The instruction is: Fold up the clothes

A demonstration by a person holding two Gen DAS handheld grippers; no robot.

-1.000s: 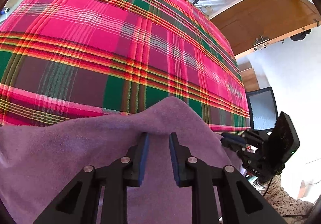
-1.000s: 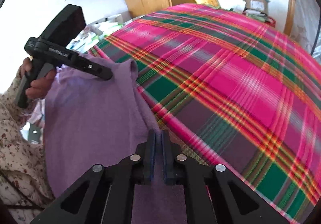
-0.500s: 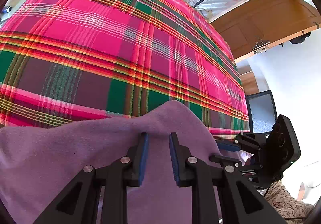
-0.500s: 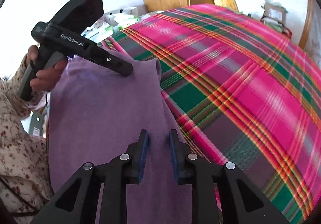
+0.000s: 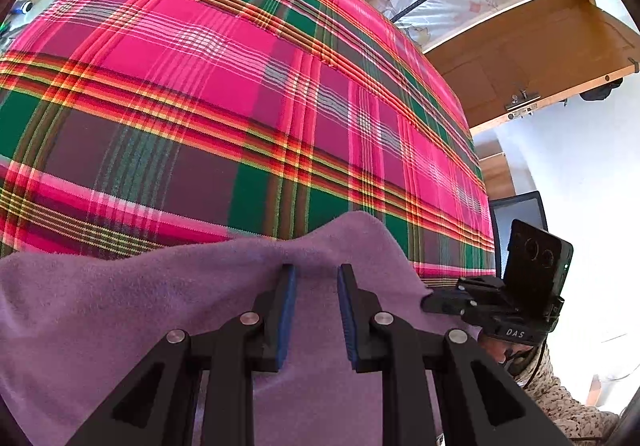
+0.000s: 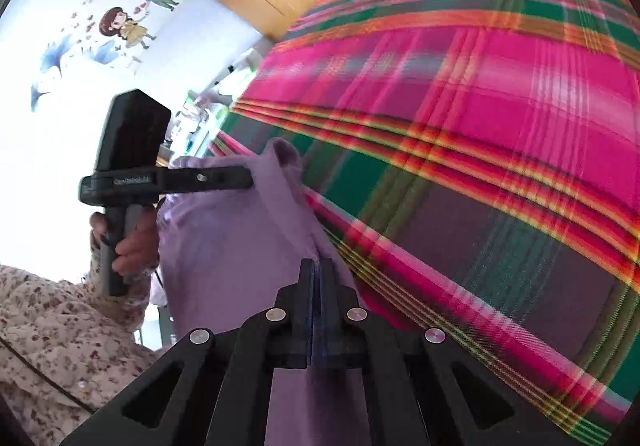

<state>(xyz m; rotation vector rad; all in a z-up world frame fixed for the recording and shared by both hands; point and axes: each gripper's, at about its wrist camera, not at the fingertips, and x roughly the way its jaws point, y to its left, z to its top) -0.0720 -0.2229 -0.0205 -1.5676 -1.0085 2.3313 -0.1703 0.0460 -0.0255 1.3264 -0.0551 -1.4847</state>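
Your right hand-held gripper (image 6: 318, 272) opened, then snapped fully shut, pinching the purple garment (image 6: 224, 246) at its edge nearest the plaid bedspread (image 6: 480, 126); your left hand-held gripper (image 5: 316, 278) held part-open astride a garment ridge, grip uncertain; lifting probably came next.

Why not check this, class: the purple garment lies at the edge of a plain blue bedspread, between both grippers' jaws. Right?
Not quite. In the left wrist view the bedspread is pink, green and red plaid, not plain blue. The purple garment does lie at its edge.

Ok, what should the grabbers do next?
Probably lift the purple cloth by its edge and carry it forward over the plaid bedspread: the jaws of the right gripper have just closed on that edge, and the left gripper sits at its other corner.
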